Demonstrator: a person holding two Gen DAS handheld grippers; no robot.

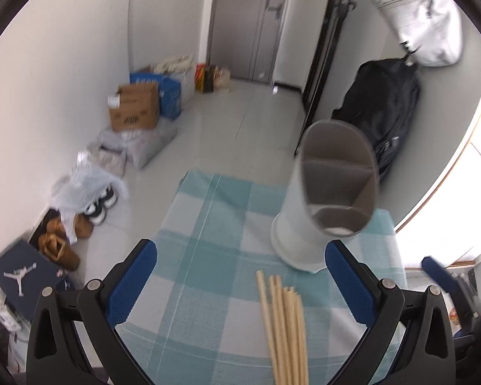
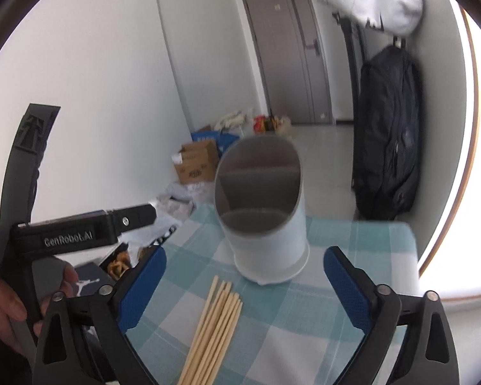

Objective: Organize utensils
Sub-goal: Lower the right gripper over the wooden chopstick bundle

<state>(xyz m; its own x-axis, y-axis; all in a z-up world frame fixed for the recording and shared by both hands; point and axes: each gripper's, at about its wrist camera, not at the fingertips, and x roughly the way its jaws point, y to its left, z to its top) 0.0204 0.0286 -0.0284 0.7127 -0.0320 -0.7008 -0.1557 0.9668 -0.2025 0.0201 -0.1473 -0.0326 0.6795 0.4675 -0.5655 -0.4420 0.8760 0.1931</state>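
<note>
A bundle of several wooden chopsticks (image 1: 285, 327) lies on the blue-and-white checked tablecloth (image 1: 202, 240); it also shows in the right wrist view (image 2: 215, 330). A white utensil holder (image 1: 324, 199) with grey inner dividers stands upright beyond them, empty as far as I can see; it shows in the right wrist view too (image 2: 263, 205). My left gripper (image 1: 240, 276) is open and empty above the cloth, the chopsticks between its fingers. My right gripper (image 2: 243, 285) is open and empty, chopstick tips between its fingers. The left gripper's body (image 2: 64, 234) shows at left in the right wrist view.
The small table ends just beyond the holder. On the floor to the left are cardboard boxes (image 1: 134, 109), bags and shoes (image 1: 101, 205). A black backpack (image 2: 384, 134) hangs on the right wall. A grey door (image 1: 250, 22) stands at the back.
</note>
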